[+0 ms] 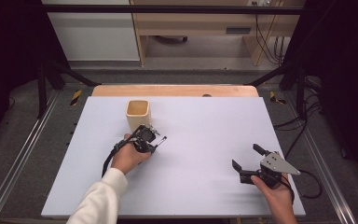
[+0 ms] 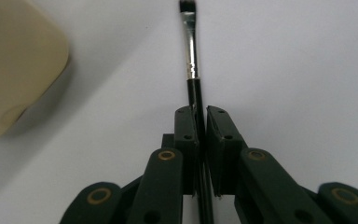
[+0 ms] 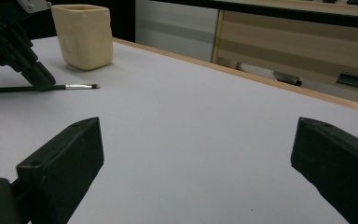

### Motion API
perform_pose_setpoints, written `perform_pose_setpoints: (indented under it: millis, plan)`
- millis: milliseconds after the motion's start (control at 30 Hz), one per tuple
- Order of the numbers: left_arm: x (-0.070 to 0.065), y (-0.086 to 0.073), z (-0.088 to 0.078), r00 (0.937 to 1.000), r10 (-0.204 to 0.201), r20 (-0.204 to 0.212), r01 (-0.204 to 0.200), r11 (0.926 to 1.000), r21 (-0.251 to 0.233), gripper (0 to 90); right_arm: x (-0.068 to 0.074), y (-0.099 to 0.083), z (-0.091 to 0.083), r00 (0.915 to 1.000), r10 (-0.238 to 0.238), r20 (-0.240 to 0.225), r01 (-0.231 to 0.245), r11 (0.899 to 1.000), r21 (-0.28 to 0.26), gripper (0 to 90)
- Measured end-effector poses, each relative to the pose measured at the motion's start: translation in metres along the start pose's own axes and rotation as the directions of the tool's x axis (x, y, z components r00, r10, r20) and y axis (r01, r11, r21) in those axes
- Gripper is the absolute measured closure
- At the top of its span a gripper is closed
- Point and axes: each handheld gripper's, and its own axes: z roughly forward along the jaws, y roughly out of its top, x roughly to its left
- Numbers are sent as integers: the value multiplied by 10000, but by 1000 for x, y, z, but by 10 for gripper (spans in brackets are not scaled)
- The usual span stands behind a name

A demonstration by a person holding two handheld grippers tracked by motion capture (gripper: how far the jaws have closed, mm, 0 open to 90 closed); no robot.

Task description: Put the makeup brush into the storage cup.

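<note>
Paintbrush (image 2: 192, 51), one, lies on your counter (image 1: 205, 140) beside one cream cup (image 1: 138, 113), pinched by your left gripper (image 2: 201, 122); your right gripper (image 3: 196, 154) stands wide, empty.

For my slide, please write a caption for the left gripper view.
Left gripper clamps a paintbrush beside a cream cup.

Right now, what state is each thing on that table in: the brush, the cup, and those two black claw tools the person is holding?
paintbrush: lying flat on the table, handle clamped between the left jaws, bristles pointing away.
cup: upright, open top, beside the brush, not touching it; inside not visible.
left gripper: shut on the paintbrush handle, low at the table.
right gripper: open wide, nothing between its jaws, apart from the brush and cup.
</note>
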Motion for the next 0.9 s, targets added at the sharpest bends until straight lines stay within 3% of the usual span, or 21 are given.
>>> perform_pose_setpoints:
  millis: [233, 667, 900]
  plan:
    - [-1, -3, -3, 9993, 225, -294, -229, 9997, -114, 841, 0, 0, 0, 10000, 9, -5, -9, 10000, 23, 28]
    - [5, -11, -19, 9988, 319, -382, -342, 9975, -623, 842, 0, -1, 1, 10000, -22, 41, 22, 10000, 81, 28]
    - [6, -13, -20, 9986, 353, -405, -378, 9975, -604, 841, 1, -1, 1, 10000, 8, 37, -9, 9999, 126, 28]
